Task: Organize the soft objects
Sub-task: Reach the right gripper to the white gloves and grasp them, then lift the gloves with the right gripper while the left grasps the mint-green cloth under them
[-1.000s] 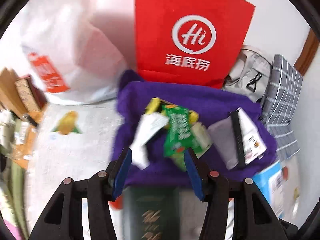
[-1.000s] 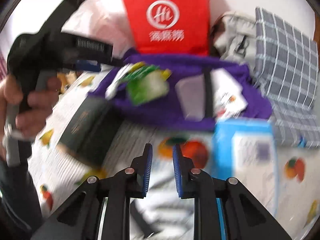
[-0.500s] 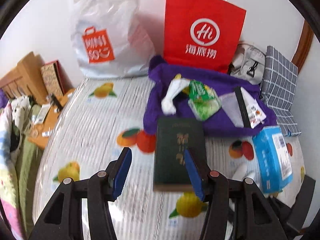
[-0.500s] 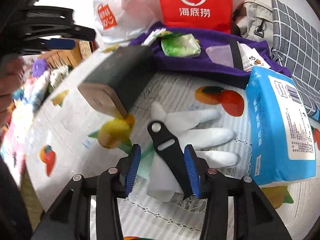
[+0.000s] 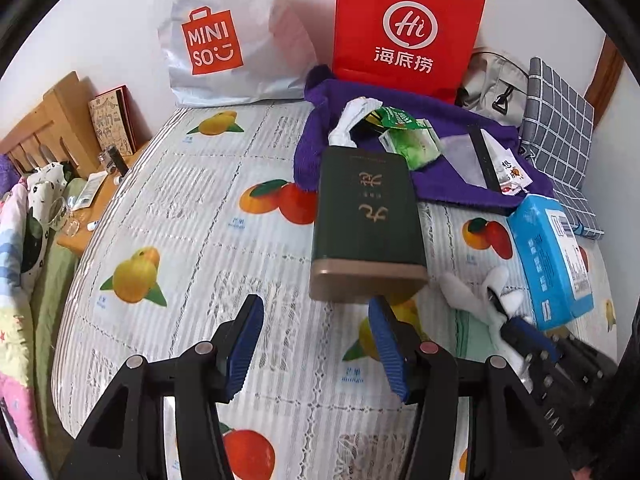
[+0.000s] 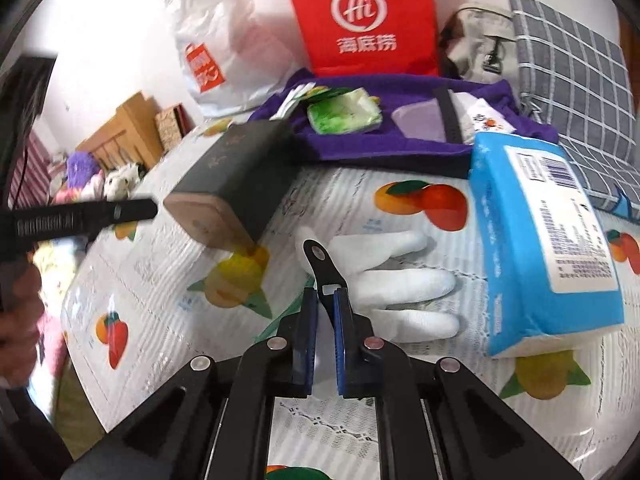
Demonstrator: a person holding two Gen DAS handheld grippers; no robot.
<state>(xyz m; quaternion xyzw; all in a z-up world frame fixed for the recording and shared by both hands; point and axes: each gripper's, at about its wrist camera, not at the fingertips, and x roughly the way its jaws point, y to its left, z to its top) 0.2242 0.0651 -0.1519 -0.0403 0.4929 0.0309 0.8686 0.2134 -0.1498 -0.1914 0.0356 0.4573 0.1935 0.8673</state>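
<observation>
A white glove (image 6: 404, 280) lies on the fruit-print bed sheet (image 6: 168, 280), with a black clip (image 6: 322, 264) on it. My right gripper (image 6: 327, 296) is shut on the black clip, just above the glove. The glove also shows in the left wrist view (image 5: 472, 296). A blue tissue pack (image 6: 548, 240) lies right of the glove. A purple towel (image 5: 448, 176) at the back carries a green packet (image 5: 412, 144) and small pouches. My left gripper (image 5: 316, 332) is open and empty, just short of a dark green tin (image 5: 366, 220).
A red paper bag (image 5: 404, 28) and a white Miniso bag (image 5: 224, 40) stand against the wall. A grey backpack (image 5: 492, 84) and checked cushion (image 5: 560, 120) lie at the back right. A wooden bedside stand (image 5: 92, 184) with small items is at the left.
My left gripper has pulled back from the purple towel, so the whole bed shows. My right gripper moved down to the glove and closed on the black clip.
</observation>
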